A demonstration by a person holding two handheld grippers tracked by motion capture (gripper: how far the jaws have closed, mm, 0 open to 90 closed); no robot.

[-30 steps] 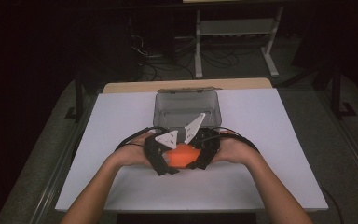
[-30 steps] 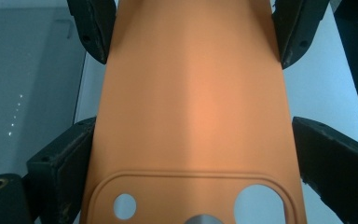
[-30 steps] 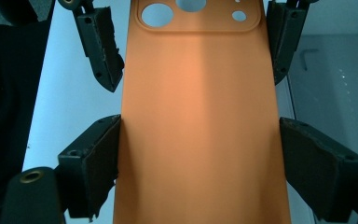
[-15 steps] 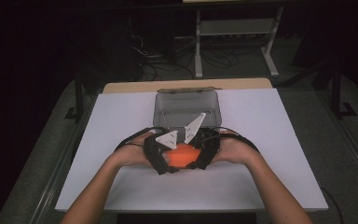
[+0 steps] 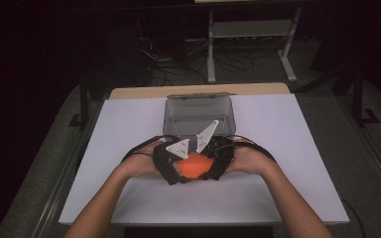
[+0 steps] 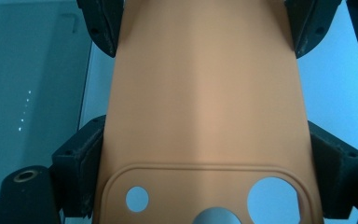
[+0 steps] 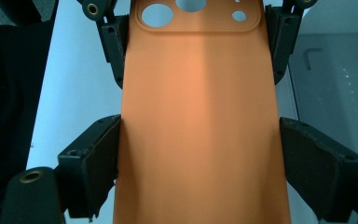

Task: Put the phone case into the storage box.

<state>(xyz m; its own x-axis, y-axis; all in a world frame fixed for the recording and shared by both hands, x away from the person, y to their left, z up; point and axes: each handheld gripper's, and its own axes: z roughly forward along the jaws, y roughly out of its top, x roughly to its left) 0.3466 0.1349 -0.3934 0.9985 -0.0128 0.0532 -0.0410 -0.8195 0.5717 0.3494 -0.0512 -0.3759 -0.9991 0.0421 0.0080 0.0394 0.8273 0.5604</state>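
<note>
Orange phone case (image 5: 194,165) held between both grippers over the white table (image 5: 287,148).

On the left, the left gripper (image 5: 171,171) has its jaws just closed in onto the case's camera-hole end, pads against both long edges; a second ago they stood wider. On the right, the right gripper (image 5: 213,168) clamps the other end, its grip unchanged. Neither hand has shifted. Just behind stands a grey open box (image 5: 200,115), apparently empty, though the high view is dim.
</note>
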